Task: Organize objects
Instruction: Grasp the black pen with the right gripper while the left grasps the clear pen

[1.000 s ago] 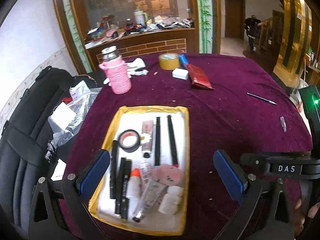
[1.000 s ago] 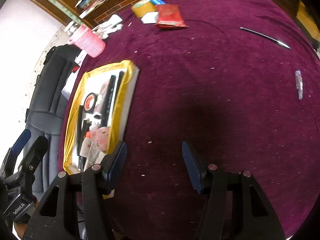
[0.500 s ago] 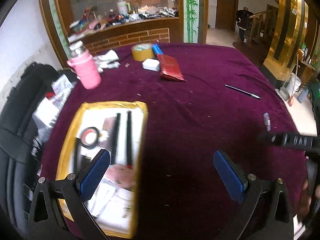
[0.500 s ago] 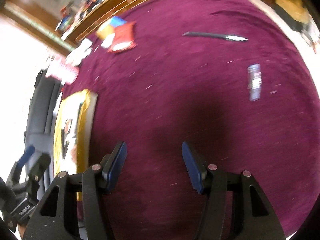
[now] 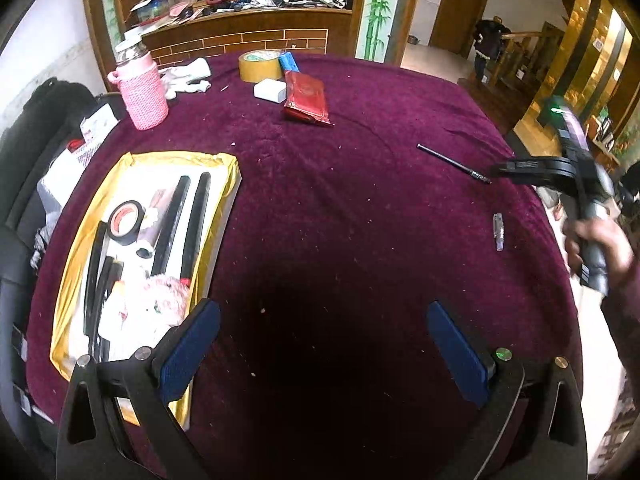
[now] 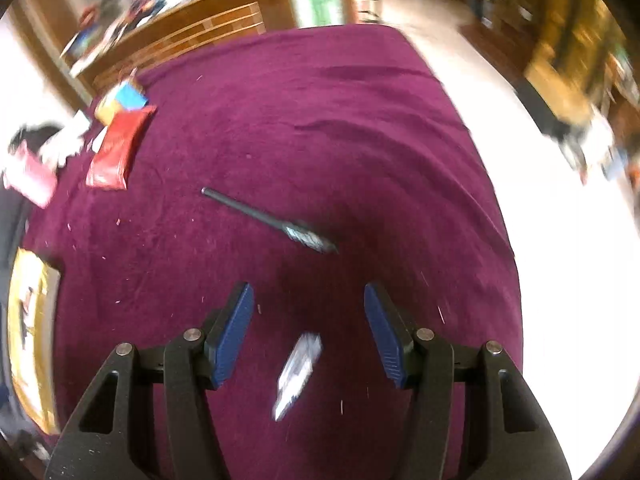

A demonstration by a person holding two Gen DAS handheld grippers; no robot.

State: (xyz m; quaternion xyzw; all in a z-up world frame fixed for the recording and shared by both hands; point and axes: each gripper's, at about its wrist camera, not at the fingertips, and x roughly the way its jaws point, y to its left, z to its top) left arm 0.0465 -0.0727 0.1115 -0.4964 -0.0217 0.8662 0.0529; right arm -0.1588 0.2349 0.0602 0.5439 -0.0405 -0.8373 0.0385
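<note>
A yellow-rimmed white tray (image 5: 224, 168) at the left of the purple table holds pens, a tape roll and tubes. My left gripper (image 5: 322, 344) is open and empty above the near table edge, right of the tray. A black pen (image 5: 452, 163) and a small clear pen cap (image 5: 498, 232) lie at the right. My right gripper (image 6: 309, 326) is open, held over that side; the cap (image 6: 298, 370) lies between its fingers and the pen (image 6: 268, 220) just ahead. It also shows in the left wrist view (image 5: 520, 168), held in a hand.
At the far side stand a pink-sleeved bottle (image 5: 141, 88), a yellow tape roll (image 5: 260, 65), a white box (image 5: 271, 90), a red packet (image 5: 306, 98) and white cloth (image 5: 186, 76). A black chair (image 5: 24, 184) with bags is at the left. The table's right edge (image 6: 496, 216) is close.
Both grippers have swung right, away from the tray. The right gripper has come over the pen cap and toward the black pen; its view is blurred.
</note>
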